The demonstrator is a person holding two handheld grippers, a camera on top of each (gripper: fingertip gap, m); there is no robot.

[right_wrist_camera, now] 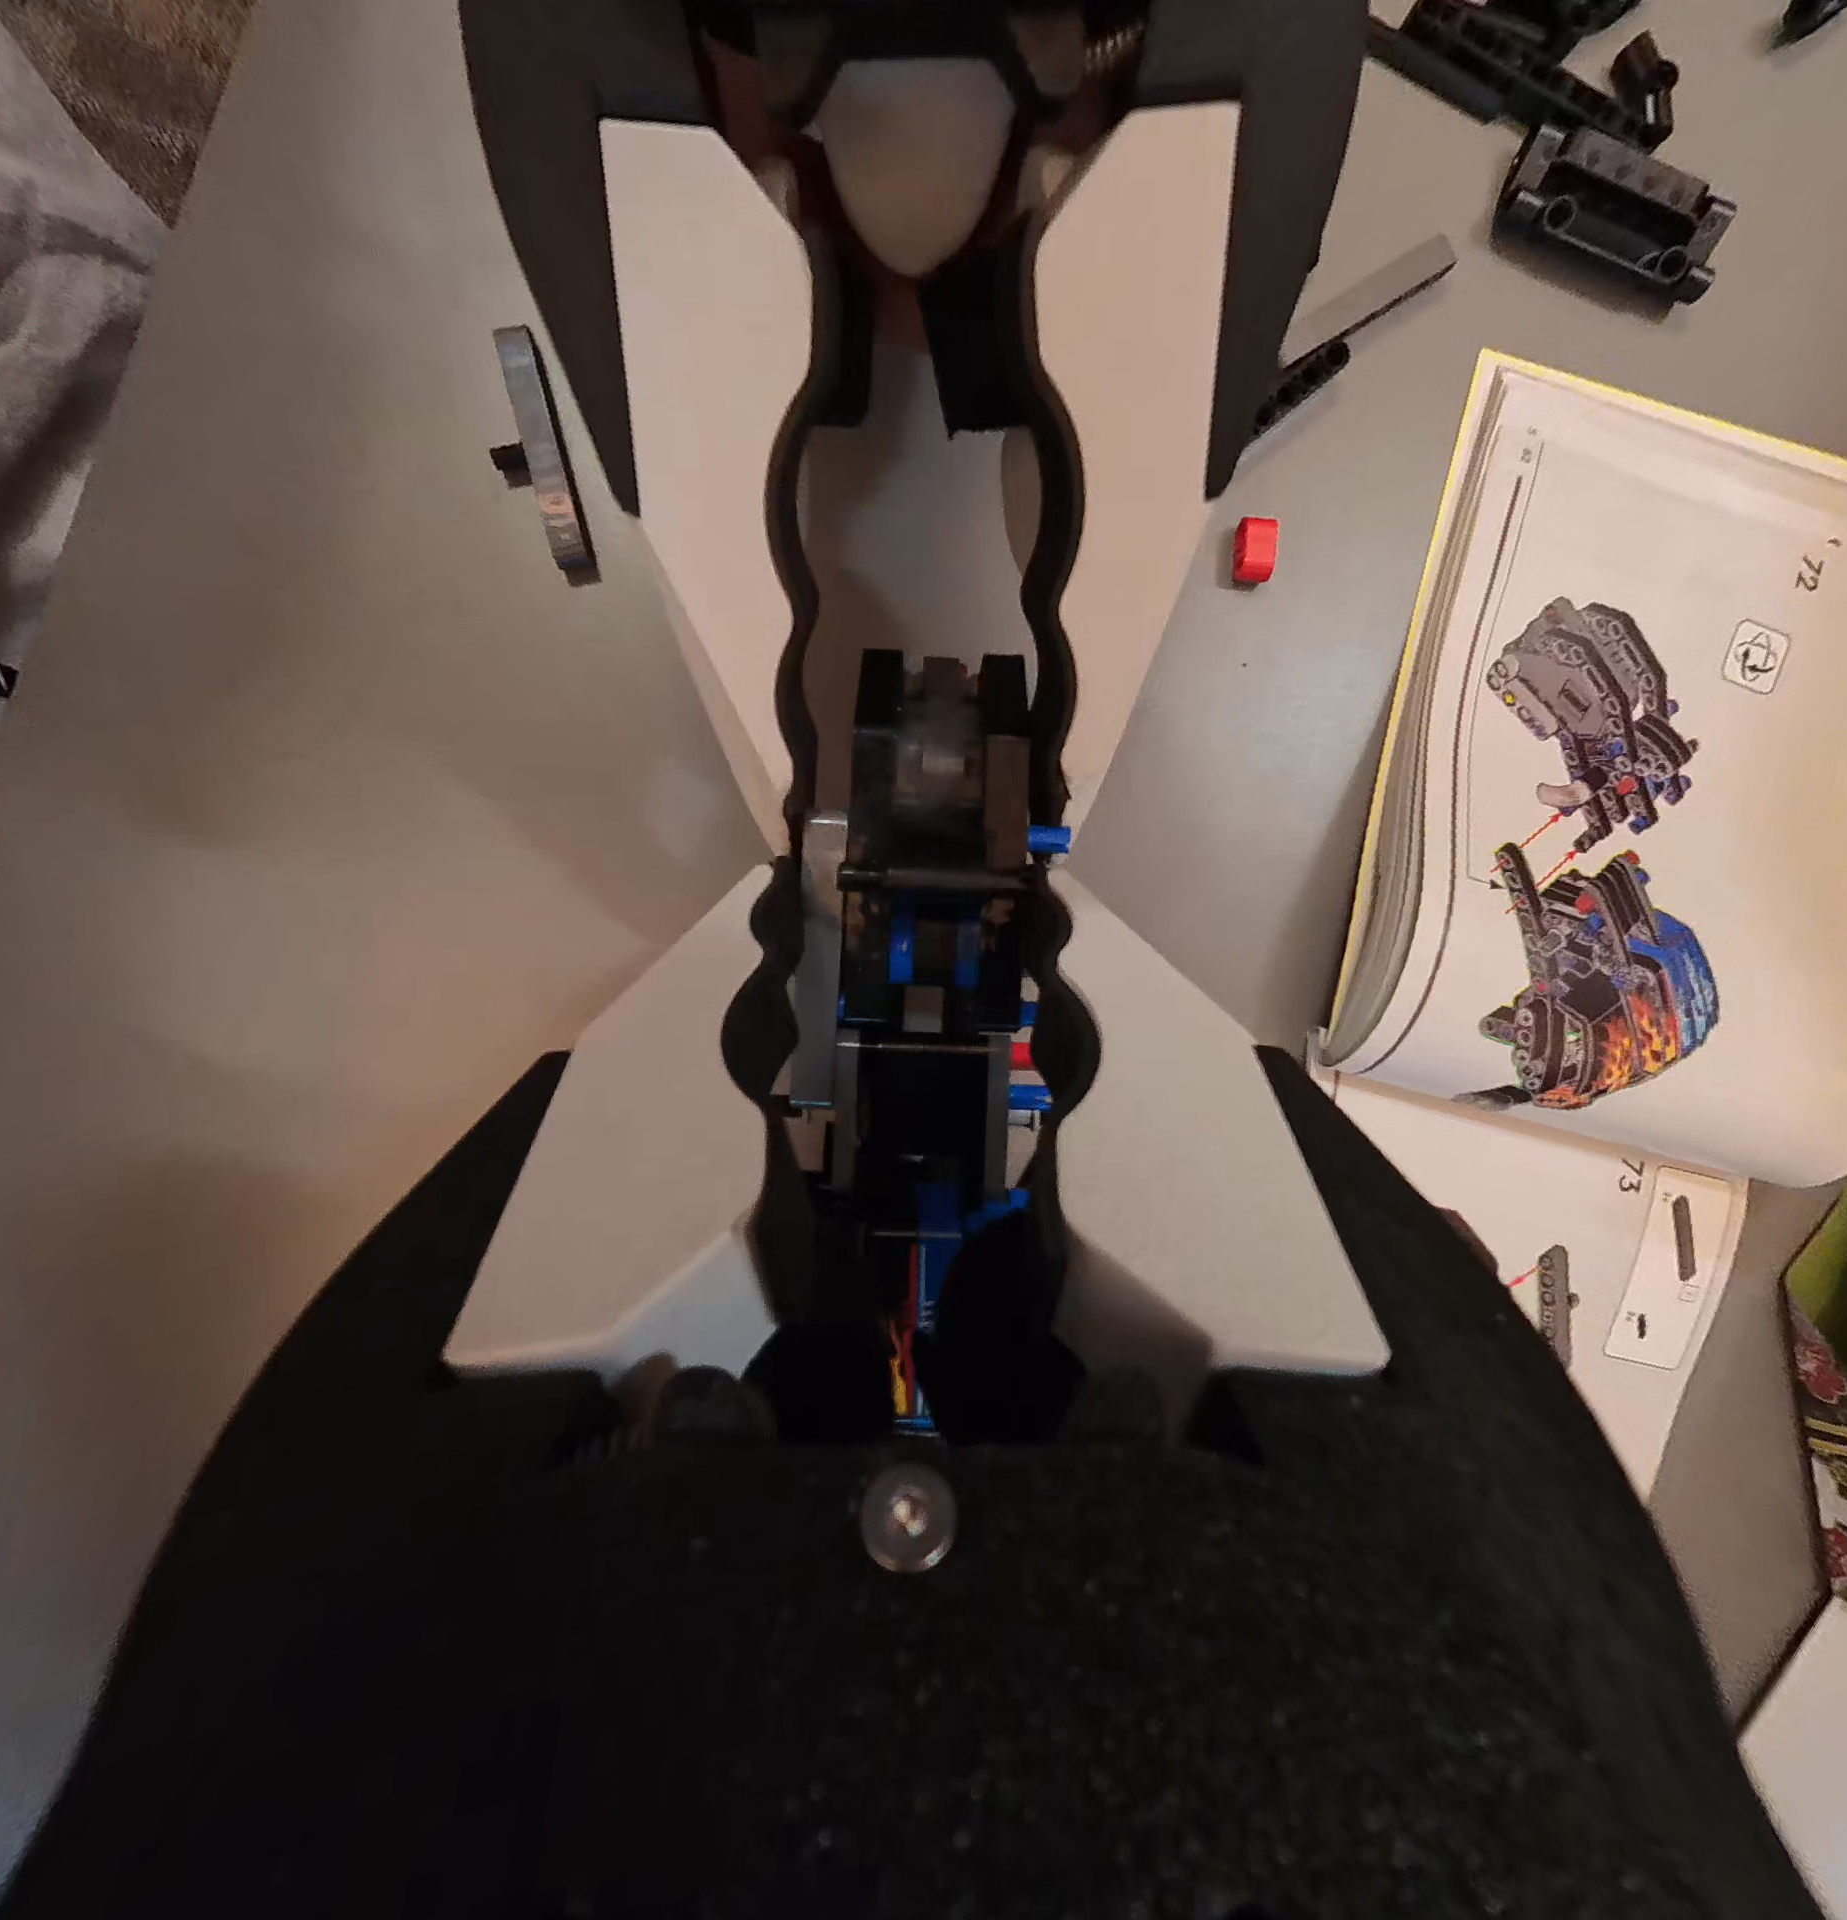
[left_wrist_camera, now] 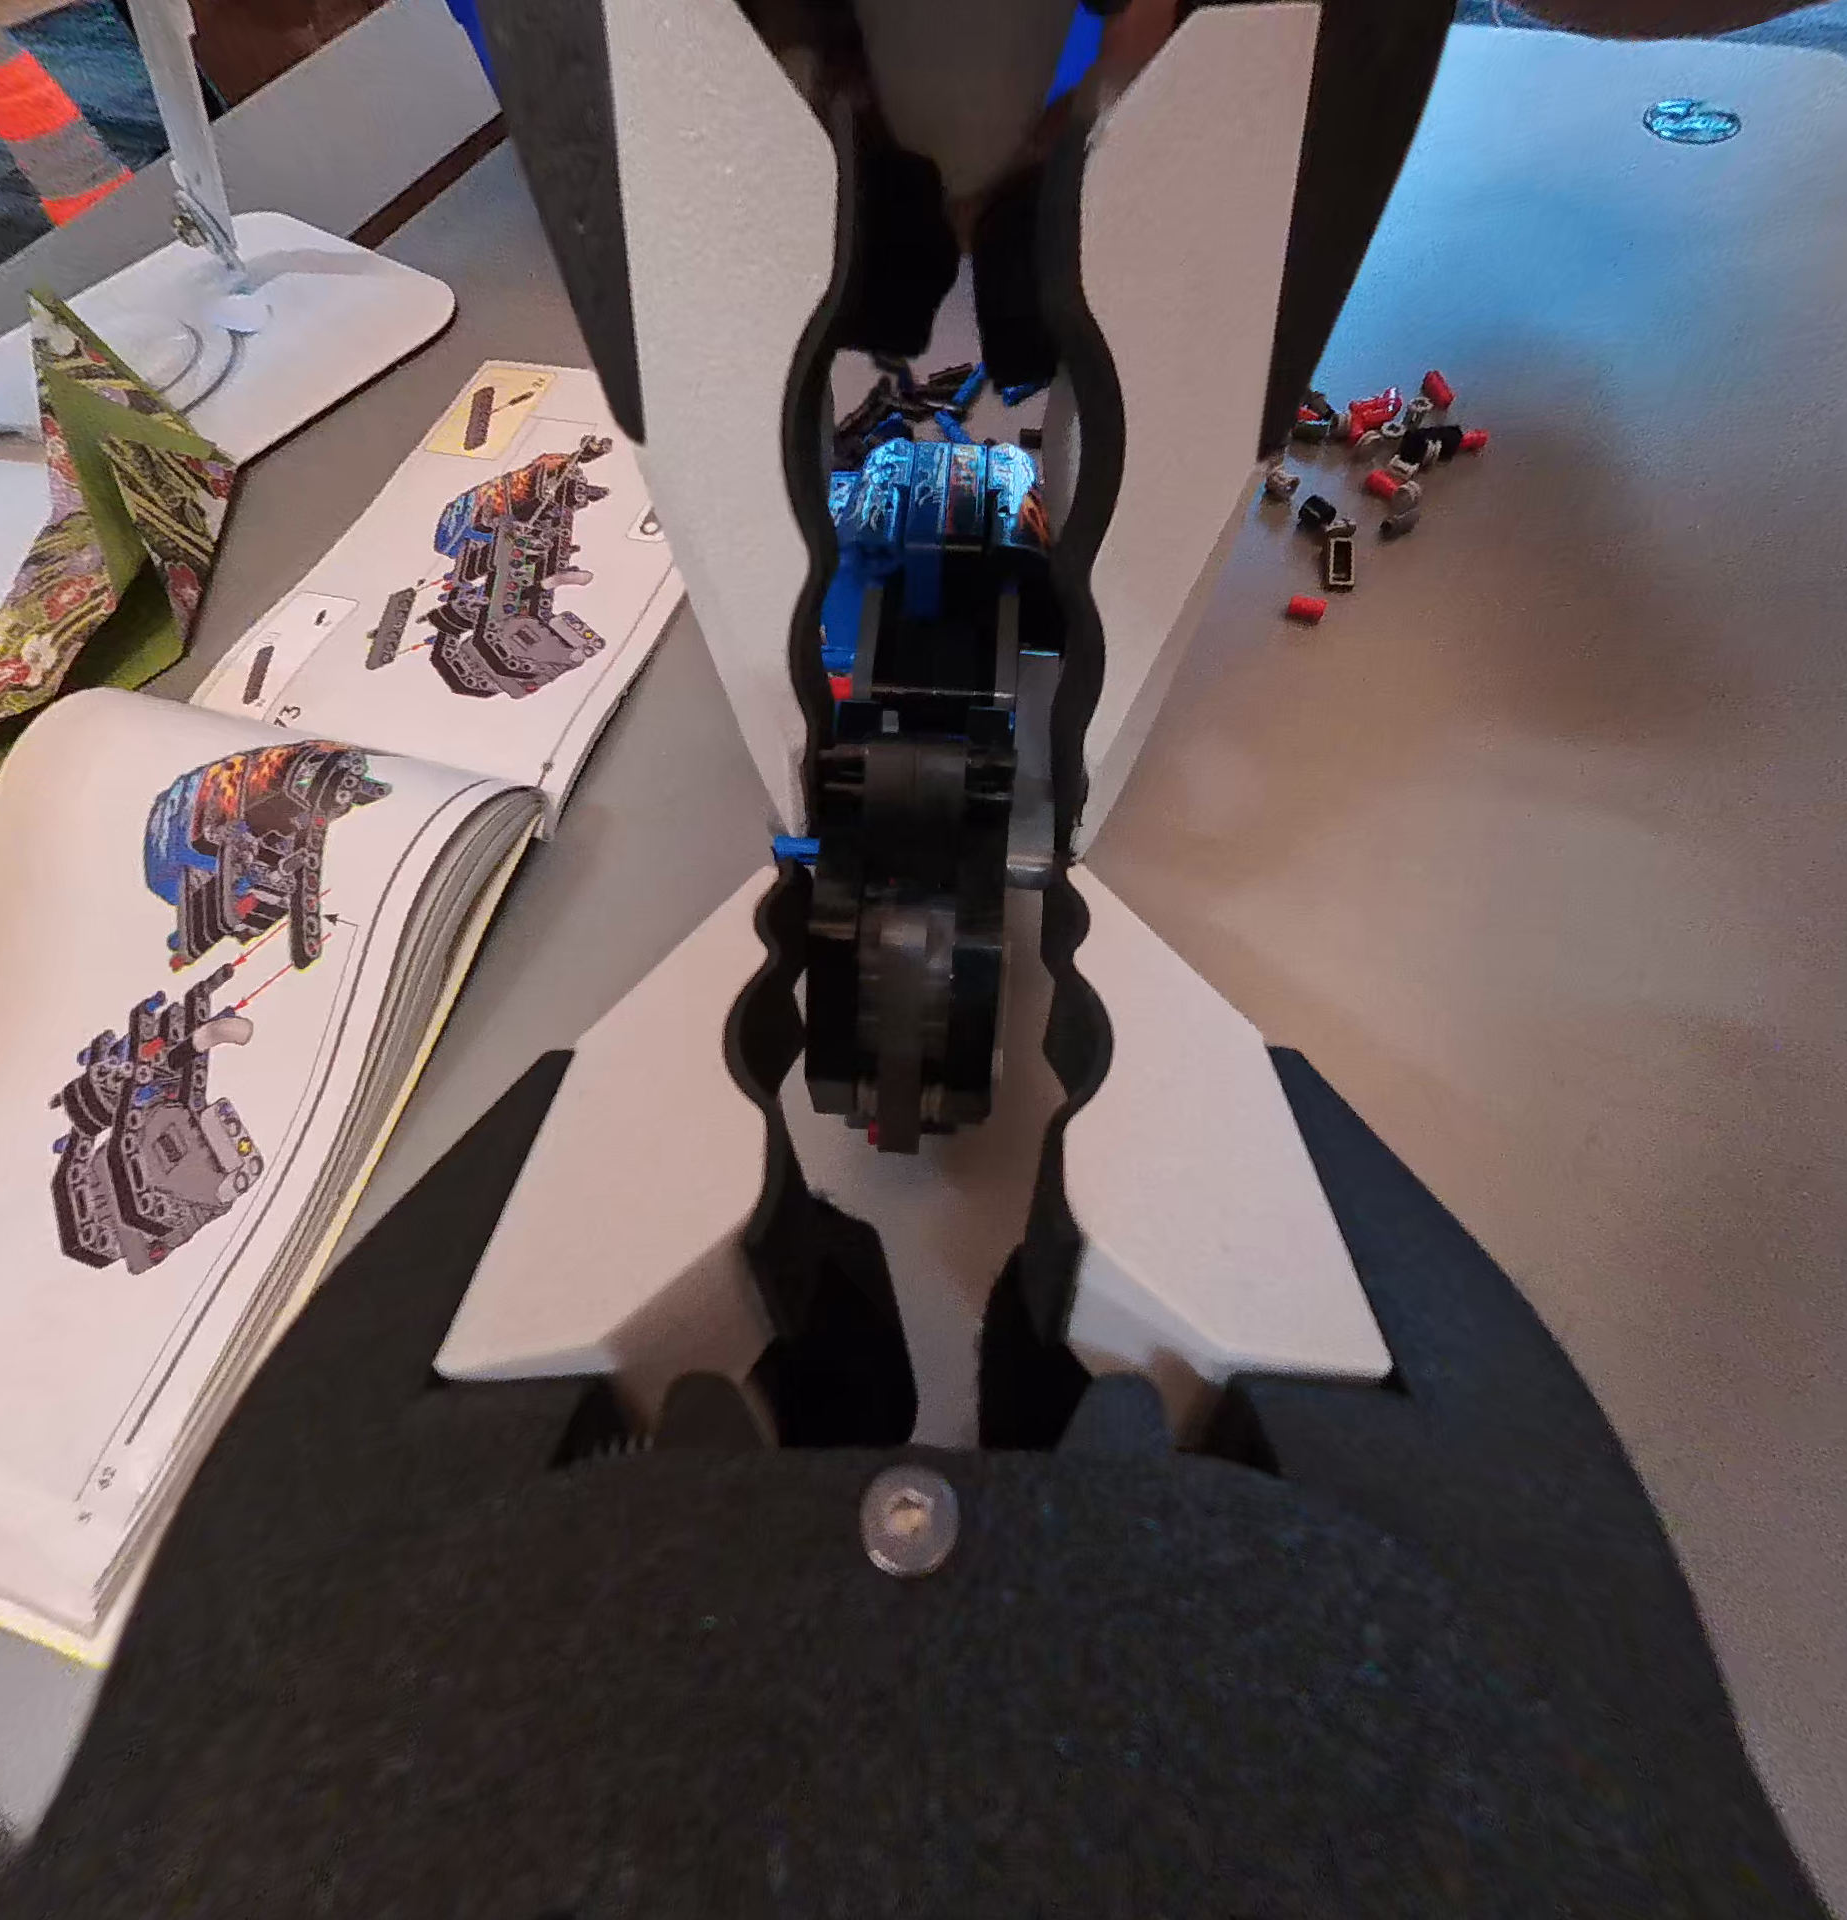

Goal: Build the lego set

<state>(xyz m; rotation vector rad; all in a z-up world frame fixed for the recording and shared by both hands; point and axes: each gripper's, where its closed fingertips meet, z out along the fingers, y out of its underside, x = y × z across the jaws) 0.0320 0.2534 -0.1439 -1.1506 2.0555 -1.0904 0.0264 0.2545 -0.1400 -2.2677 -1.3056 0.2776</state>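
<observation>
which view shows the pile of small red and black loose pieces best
The left wrist view: the loose pieces lie in plain sight on the table, right of the tongs. The right wrist view shows none of that pile, only a lone red piece and larger black parts.

Between the left gripper's (left_wrist_camera: 919,883) matt white and black fingers: shiny plastic lego model (left_wrist_camera: 919,935). Left of it: smooth paper booklet (left_wrist_camera: 275,1039), patterned green folded paper (left_wrist_camera: 98,520). Right: small glossy plastic pieces (left_wrist_camera: 1376,457) on smooth matt grey table (left_wrist_camera: 1521,935).
</observation>
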